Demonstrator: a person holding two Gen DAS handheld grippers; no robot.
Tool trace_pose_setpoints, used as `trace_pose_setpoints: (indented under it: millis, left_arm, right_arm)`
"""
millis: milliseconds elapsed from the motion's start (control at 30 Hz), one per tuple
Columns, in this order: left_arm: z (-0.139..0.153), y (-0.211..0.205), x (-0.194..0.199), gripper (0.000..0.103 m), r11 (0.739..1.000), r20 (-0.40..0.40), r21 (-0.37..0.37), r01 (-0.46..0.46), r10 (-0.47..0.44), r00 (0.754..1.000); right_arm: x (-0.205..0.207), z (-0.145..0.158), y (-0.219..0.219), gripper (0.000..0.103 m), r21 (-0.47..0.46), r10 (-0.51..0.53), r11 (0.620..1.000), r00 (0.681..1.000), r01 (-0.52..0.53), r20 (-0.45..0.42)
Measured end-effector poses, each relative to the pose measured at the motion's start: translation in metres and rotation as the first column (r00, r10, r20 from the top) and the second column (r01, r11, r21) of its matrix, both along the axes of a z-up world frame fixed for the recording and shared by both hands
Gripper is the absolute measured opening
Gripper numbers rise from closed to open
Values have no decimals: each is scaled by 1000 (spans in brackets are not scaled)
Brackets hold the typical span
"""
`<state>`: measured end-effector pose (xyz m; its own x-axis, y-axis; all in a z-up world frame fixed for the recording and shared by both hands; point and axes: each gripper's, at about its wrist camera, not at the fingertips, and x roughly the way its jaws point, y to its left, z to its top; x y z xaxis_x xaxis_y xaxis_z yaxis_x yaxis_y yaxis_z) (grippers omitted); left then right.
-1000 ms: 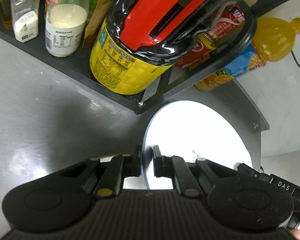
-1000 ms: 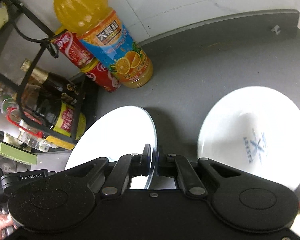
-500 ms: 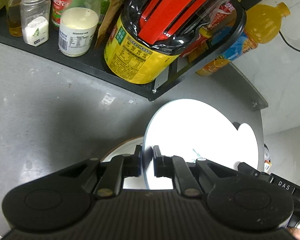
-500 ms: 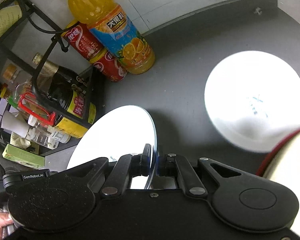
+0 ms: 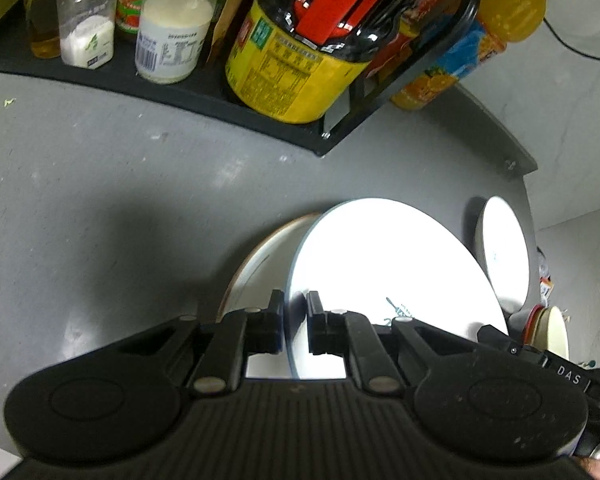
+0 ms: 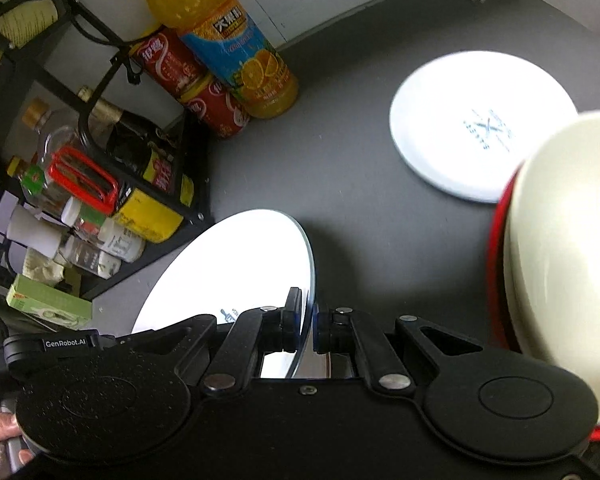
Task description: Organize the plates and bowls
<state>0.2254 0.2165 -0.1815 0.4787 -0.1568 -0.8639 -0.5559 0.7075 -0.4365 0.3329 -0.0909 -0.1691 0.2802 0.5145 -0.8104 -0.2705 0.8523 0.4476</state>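
Beyond both sets of jaws lies the grey counter [image 5: 100,184], above which the left gripper [image 5: 294,322] and right gripper [image 6: 308,326] each clamp opposite rims of one white plate [image 5: 380,264], apparently mid-carry, next needing lowering onto the second plate [image 6: 480,128] ahead-right.

Left gripper [image 5: 293,322] and right gripper [image 6: 307,327], jaws each narrowed to a slim gap.
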Motion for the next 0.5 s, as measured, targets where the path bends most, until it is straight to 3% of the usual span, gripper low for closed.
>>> trace_pose_setpoints:
  millis: [500]
  left_arm:
    - [-11,0,-9,10,1000,-41,22,18,-18,999]
  right_arm:
    - [-26,-19,7,6,-55,4,998,1000,-4,-2]
